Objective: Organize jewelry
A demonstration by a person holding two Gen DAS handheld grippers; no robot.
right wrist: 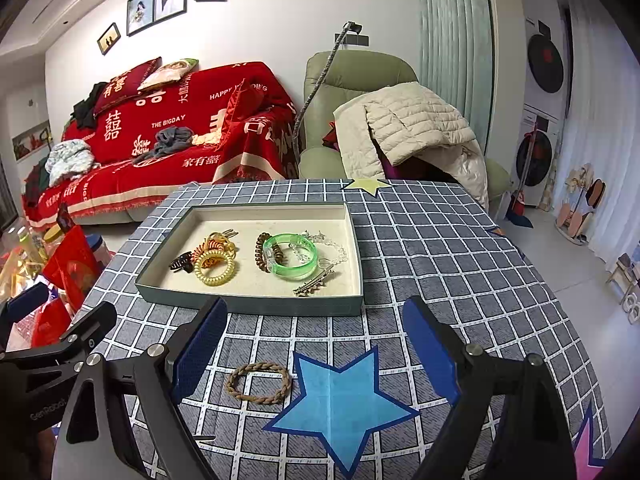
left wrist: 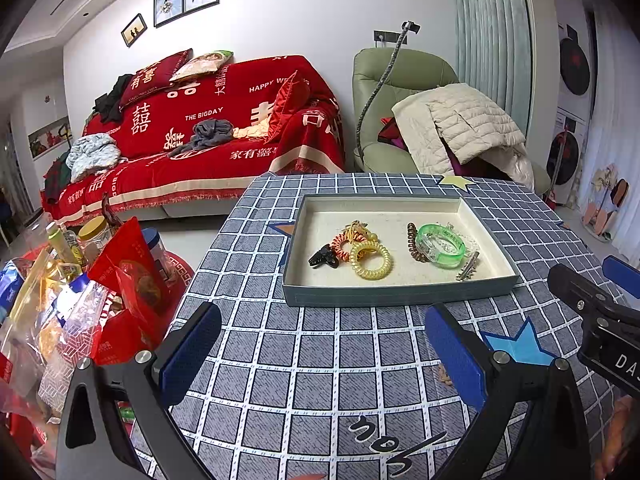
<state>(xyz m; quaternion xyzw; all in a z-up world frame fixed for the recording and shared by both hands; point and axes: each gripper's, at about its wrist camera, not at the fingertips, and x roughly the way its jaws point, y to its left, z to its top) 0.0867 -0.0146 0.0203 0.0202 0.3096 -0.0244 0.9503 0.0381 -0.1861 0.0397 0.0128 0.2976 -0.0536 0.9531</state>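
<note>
Gaping empty, both tools [left wrist: 320,354] [right wrist: 316,346] face a braided band [right wrist: 259,383] near the shallow tray [right wrist: 256,304].

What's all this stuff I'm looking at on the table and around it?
tray: one, grey-green with a cream inside, on the checked tablecloth
coil hair ties: two, yellow and orange, tray's left half
claw clip: one, dark, left of the coils
green bangle: one, tray's right half
brown coil: one, against the bangle
metal clip: one, silver, tray's near right
braided tie: one, tan, on the cloth outside the tray
left gripper: jaws open, empty
right gripper: jaws open, empty
</note>
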